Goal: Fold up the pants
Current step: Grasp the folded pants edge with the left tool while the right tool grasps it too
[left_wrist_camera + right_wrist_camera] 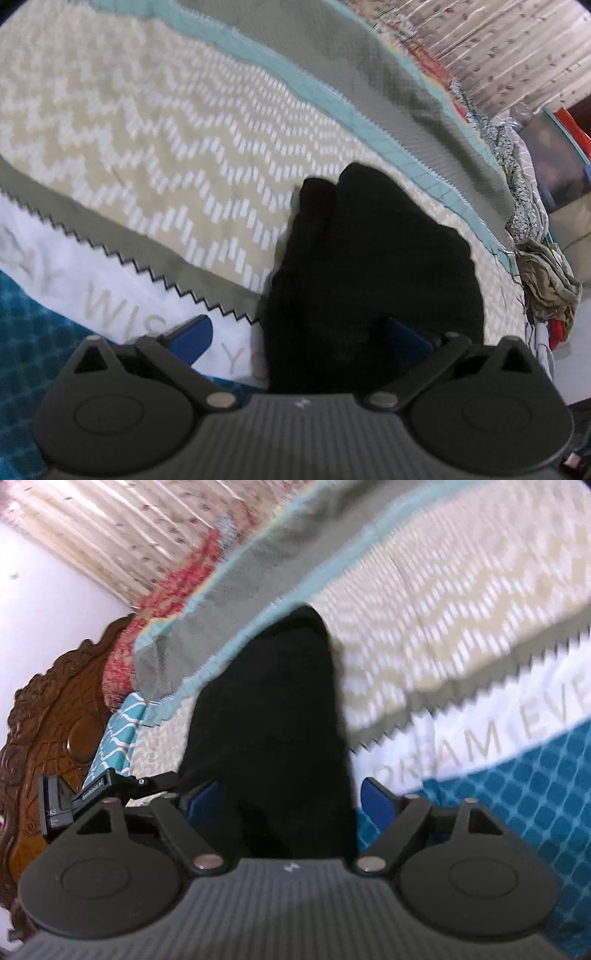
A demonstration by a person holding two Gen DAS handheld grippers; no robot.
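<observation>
Two grippers, both with jaws spread wide. Black pants (369,266) lie bunched on zigzag bedspread (147,129), near its white edge with grey letters. Left gripper (303,343): blue pads wide apart, pants cloth between them, pads not squeezing it. Right gripper (291,801): same, black cloth runs between open blue pads, nothing held. Carved wooden headboard (55,701) at side. Step looks like letting go after a fold, or getting ready for new grab. Next move needs picking an edge of pants, closing pads on it, then lifting it over.
</observation>
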